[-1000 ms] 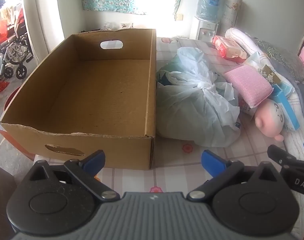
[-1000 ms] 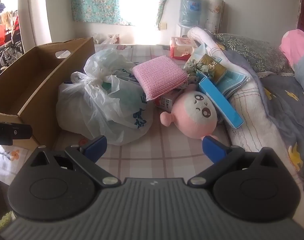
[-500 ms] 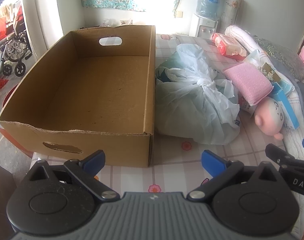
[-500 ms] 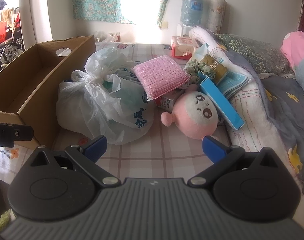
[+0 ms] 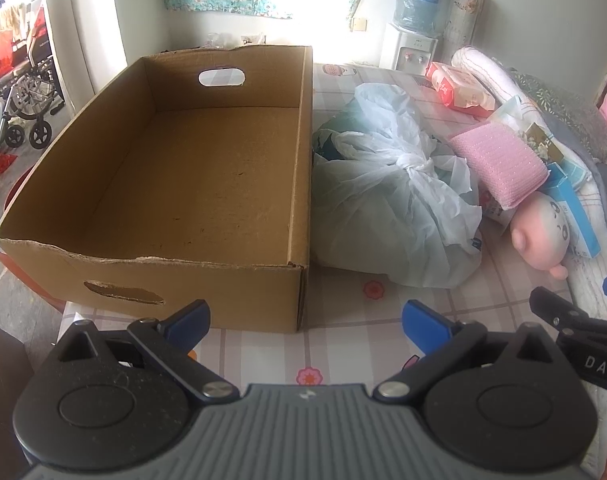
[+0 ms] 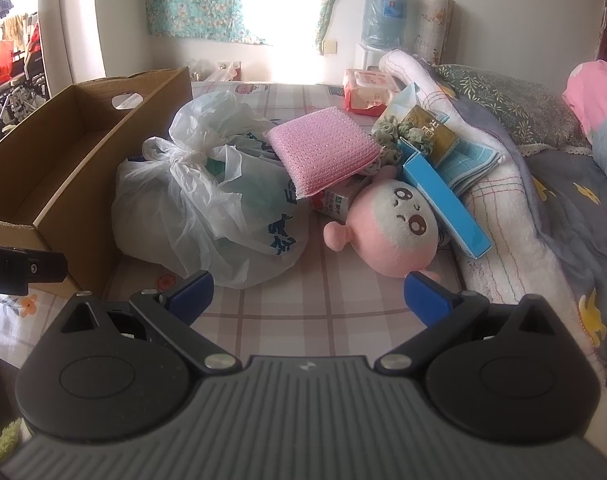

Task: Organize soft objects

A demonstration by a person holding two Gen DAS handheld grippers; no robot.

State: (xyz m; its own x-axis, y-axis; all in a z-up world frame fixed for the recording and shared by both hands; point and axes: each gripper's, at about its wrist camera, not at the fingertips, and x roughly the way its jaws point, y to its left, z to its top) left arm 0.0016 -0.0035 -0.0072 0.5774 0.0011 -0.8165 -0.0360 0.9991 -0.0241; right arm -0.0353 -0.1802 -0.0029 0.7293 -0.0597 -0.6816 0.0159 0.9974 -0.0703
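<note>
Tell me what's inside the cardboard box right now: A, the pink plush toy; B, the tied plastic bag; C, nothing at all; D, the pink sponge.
C: the cardboard box shows only its bare brown floor, while the plush toy, plastic bag and pink sponge all lie outside it on the bed.

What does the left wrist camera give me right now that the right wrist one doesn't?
Only the left wrist view shows the cardboard box floor, bare, and its torn near wall. Only the right wrist view shows the plush toy face-on and the grey quilt beside the pile. Both show the tied plastic bag against the box, the pink sponge, and the open left gripper and right gripper, holding nothing.
</note>
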